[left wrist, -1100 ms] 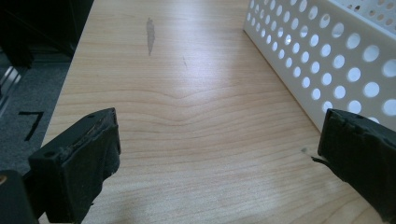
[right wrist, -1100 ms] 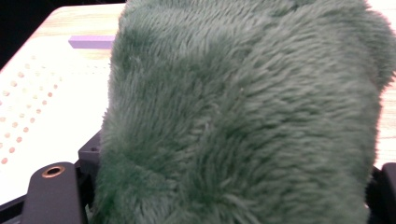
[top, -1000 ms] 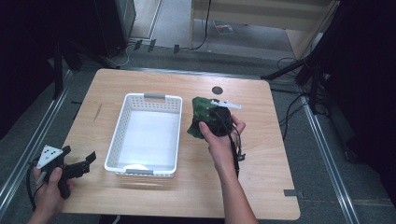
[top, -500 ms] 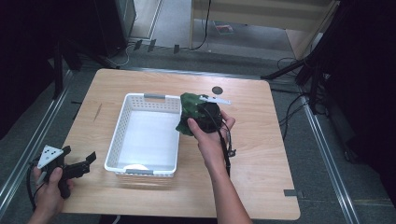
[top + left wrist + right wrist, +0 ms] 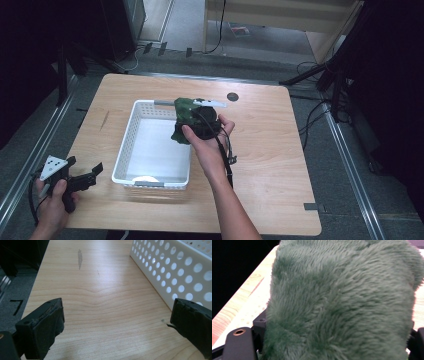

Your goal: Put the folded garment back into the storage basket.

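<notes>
The green plush toy (image 5: 184, 120) sits just above centre in the high view, clamped in the right gripper (image 5: 202, 124) and held over the right rim of the white perforated basket (image 5: 131, 131); in the right gripper view its fur (image 5: 342, 300) bulges between the jaws. To my eye the step in hand is dropping it into the basket: carry it further left until it hangs over the bare floor, lower it below the rim, then let go. At lower left, the left gripper (image 5: 82, 175) rests on the table (image 5: 280, 150) with jaws wide apart and nothing between them, near the basket wall (image 5: 175, 272)
</notes>
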The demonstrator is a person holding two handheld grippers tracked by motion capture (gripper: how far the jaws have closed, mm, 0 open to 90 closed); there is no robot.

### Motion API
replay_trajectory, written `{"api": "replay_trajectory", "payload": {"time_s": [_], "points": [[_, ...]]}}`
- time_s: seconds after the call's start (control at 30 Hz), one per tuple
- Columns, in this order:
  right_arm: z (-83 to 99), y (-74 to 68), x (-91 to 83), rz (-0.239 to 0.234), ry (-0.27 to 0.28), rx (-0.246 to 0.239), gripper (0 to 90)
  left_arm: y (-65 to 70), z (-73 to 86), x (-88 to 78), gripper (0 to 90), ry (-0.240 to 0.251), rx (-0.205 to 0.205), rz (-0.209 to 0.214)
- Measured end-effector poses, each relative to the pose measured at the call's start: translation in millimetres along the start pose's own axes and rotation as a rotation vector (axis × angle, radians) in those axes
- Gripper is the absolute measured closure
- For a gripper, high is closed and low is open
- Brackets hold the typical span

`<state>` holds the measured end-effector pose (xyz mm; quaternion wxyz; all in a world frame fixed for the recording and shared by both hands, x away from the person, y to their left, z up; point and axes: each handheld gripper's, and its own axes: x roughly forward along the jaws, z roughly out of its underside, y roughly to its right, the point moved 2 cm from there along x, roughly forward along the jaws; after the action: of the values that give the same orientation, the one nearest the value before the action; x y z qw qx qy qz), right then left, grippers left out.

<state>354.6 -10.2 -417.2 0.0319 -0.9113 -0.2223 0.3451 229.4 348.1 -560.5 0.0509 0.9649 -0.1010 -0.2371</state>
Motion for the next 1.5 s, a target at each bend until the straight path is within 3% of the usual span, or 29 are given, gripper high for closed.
{"api": "replay_trajectory", "payload": {"time_s": [0.33, 0.97, 1.33, 1.5], "points": [[0.0, -23.1, 12.7, -0.029, -0.016, -0.015, 18.2, -0.2, 0.0, -0.2, 0.2, 0.0, -0.001, 0.003], [14.9, -52.8, 50.3, -0.06, -0.077, -0.011, 17.3, -0.4, 0.0, -0.2, 0.2, 0.0, -0.002, 0.006], [27.3, -63.2, 81.9, -0.041, -0.143, 0.02, 17.3, -0.7, 0.0, -0.4, 0.2, -0.001, -0.005, 0.01], [33.3, -65.7, 94.1, -0.021, -0.16, -0.007, 16.9, -0.8, -0.1, -0.3, 0.2, -0.002, -0.005, 0.01]]}}
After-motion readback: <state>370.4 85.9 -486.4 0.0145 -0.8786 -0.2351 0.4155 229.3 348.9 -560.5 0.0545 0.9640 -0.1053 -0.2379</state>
